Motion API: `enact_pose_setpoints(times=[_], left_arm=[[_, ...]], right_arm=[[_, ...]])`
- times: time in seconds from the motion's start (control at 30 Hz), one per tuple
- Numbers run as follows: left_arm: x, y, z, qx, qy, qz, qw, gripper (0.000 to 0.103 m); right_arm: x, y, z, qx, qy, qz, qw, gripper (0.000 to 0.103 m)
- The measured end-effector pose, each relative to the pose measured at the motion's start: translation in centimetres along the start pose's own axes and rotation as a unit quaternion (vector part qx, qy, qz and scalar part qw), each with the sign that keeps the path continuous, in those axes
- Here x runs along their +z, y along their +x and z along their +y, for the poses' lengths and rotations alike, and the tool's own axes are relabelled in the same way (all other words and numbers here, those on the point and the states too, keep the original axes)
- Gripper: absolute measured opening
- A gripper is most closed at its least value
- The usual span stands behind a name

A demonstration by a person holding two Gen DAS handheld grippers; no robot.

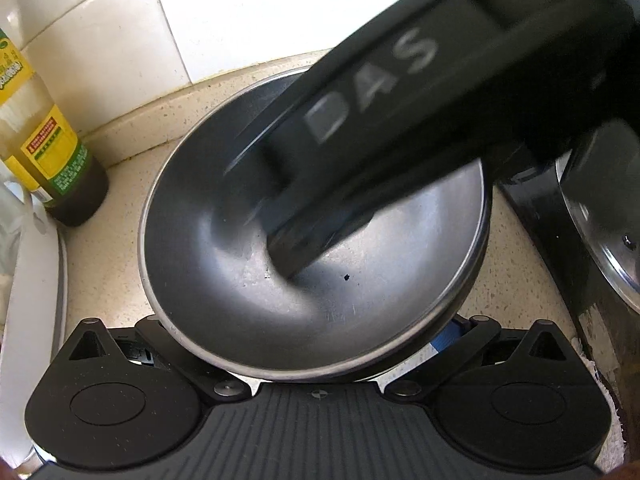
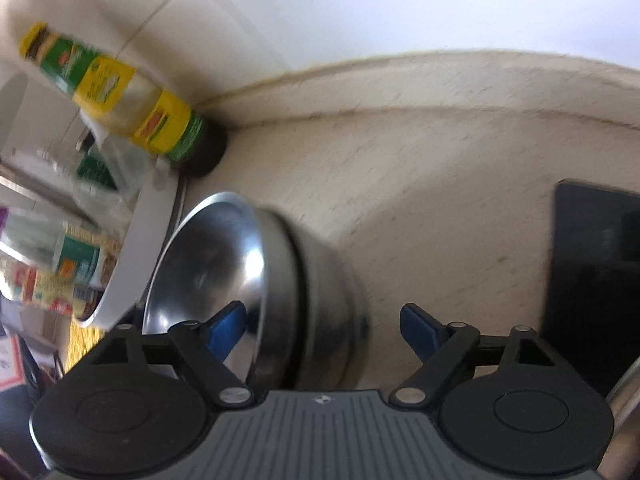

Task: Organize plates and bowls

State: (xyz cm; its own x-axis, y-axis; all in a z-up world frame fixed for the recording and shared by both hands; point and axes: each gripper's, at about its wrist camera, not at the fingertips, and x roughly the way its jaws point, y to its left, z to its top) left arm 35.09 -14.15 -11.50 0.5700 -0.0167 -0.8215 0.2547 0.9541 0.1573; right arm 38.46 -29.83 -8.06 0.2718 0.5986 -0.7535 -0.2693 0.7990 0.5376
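Left wrist view, left to right: oil bottle (image 1: pixel 48 148) stands upright at the far left against the tiled wall (image 1: pixel 120 32), on the beige counter (image 1: pixel 120 208). A white tray edge (image 1: pixel 36 280) runs down the left border. The steel bowl (image 1: pixel 224 264) fills the centre, mouth up, and seems to sit nested in a second bowl, whose rim shows just under it at right. Its near rim overlaps the left gripper (image 1: pixel 316 344), so the fingers are hidden apart from a sliver of blue pad at lower right; can't tell whether they're spread or pinching the rim. The right gripper's black body, marked "DAS", reaches in from the upper right, its tip down inside the bowl, blurred. A steel pot (image 1: pixel 600 240) is at the far right.

Right wrist view, left to right: white tray (image 2: pixel 132 272) with packets behind it, the oil bottle (image 2: pixel 132 100) blurred at the wall corner. Stacked bowls (image 2: pixel 208 264) appear tilted, mouth toward the left. Right gripper (image 2: pixel 320 328): fingers (image 2: pixel 226 326) spread wide. Left pad overlaps the bowl's inner wall near the rim; contact unclear. Right pad is over bare counter (image 2: pixel 440 200), well apart from the bowl. A black flat slab (image 2: pixel 596 280) is at the far right.
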Motion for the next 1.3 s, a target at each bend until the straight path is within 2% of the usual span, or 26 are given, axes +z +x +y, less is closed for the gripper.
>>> enact_pose_setpoints(times=[0.13,0.23,0.47,0.6,0.73,0.83,0.87,0.93,1.0,1.13,1.23,1.3], left_arm=[[0.3,-0.1,0.8,-0.006,-0.007,0.004,1.0,0.103],[0.4,0.1,1.4,-0.012,-0.014,0.005,0.9998,0.103],[0.6,0.8,2.3,-0.028,-0.029,0.011,0.9991,0.103],[0.7,0.9,2.7,-0.039,-0.031,0.016,0.9986,0.103],[0.7,0.9,3.0,-0.038,-0.035,0.015,0.9986,0.103],[0.9,1.0,3.3,-0.036,-0.037,0.017,0.9985,0.103],[1.0,1.0,3.3,-0.036,-0.037,0.017,0.9985,0.103],[1.0,1.1,3.5,-0.036,-0.038,0.015,0.9985,0.103],[0.7,0.1,2.3,-0.034,-0.038,0.014,0.9986,0.103],[0.6,0.4,2.4,-0.035,-0.034,0.014,0.9987,0.103],[0.7,0.3,2.5,-0.036,-0.031,0.024,0.9986,0.103],[0.5,0.6,2.3,-0.025,-0.028,0.014,0.9992,0.103]], right_arm=[[-0.2,-0.3,-0.4,-0.004,0.006,0.001,1.0,0.096],[-0.6,0.6,-0.2,0.02,-0.011,0.01,1.0,0.098],[-1.4,1.3,1.1,0.038,-0.043,0.015,0.998,0.103],[-1.9,1.6,-0.4,0.11,0.035,0.001,0.993,0.103],[-2.4,1.8,-3.7,0.185,0.138,-0.006,0.973,0.103],[-2.7,1.9,-5.0,0.208,0.196,-0.01,0.958,0.103],[-2.8,1.8,-4.7,0.205,0.191,-0.018,0.96,0.103],[-3.1,1.1,-3.7,0.184,0.136,-0.041,0.973,0.103],[-3.4,1.0,-3.0,0.169,0.11,-0.068,0.977,0.103],[-2.2,1.1,-3.4,0.16,0.148,-0.017,0.976,0.103],[-1.9,0.4,-3.0,0.1,0.116,-0.014,0.988,0.074],[-1.8,-0.3,-3.3,0.086,0.112,-0.023,0.99,0.074]])
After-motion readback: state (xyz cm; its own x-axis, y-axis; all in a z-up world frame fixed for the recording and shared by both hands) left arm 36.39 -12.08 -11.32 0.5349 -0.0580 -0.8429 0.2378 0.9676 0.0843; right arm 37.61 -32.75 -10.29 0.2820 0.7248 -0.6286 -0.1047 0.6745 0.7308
